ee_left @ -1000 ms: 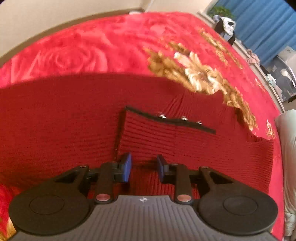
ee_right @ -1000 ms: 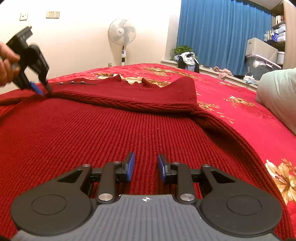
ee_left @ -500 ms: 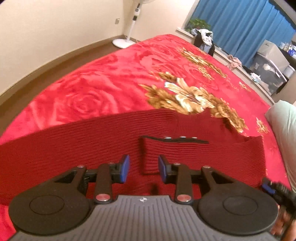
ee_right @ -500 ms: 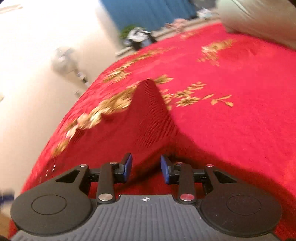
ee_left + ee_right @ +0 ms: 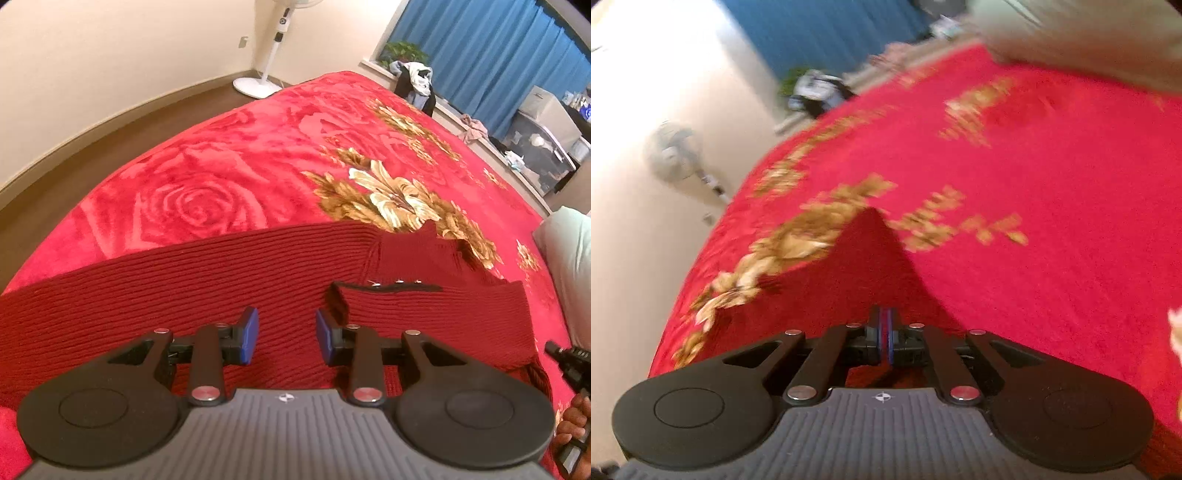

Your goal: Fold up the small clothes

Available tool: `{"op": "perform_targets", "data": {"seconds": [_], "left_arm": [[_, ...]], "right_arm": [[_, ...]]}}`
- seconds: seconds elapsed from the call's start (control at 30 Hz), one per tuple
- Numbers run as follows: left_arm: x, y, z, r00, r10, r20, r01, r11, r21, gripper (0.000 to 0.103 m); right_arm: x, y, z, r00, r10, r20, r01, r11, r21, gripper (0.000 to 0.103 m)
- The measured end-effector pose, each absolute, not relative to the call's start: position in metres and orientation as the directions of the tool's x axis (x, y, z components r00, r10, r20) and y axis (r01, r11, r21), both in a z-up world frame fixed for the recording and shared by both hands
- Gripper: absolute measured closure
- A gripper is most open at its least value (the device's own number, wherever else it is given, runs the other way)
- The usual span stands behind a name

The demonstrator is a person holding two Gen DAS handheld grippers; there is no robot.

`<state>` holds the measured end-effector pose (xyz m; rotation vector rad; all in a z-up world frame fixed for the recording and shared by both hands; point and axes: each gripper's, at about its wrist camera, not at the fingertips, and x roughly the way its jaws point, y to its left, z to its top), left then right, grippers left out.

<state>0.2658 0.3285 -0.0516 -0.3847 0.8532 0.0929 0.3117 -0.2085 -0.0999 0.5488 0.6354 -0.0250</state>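
My right gripper is clamped on the soft, floppy red sweater spread across the near bed, my left gripper gapes wide, best pinching its folded edge.

Left gripper and right gripper — black linkage arms, silver rivets, blue finger pads, ribbed grey housing with a small white cross mark.

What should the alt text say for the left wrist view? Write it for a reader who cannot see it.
The open left gripper hovers over a dark red knit sweater spread on a red floral blanket. A folded sweater section with a black snap-button strip lies just ahead. Standing fan and blue curtains behind.
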Motion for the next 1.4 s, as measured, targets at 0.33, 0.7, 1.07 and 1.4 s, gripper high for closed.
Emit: {"op": "perform_targets", "data": {"seconds": [0.33,0.7,1.07,1.4], "left_arm": [[0.261,0.332,-0.061,0.635,-0.050,-0.771,-0.288,0.911,-0.296,0.065],[0.240,0.338,-0.055,0.667,0.047,-0.744,-0.389,0.873,-0.294,0.072],[0.194,0.378,-0.054,0.622,0.145,-0.769,-0.600,0.719,-0.350,0.079],[0.128,0.440,-0.102,0.562,0.011,-0.827,-0.705,0.530,-0.472,0.076]], "right_arm": [[0.327,-0.224,-0.119,0.702,0.183,-0.688,0.162,0.900,0.405,0.091],[0.177,-0.264,-0.045,0.811,0.233,-0.537,-0.086,0.955,0.284,0.071],[0.110,-0.307,-0.024,0.867,0.238,-0.438,-0.210,0.971,0.112,0.068],[0.129,-0.305,-0.045,0.854,0.294,-0.430,-0.247,0.955,0.163,0.067]]}}
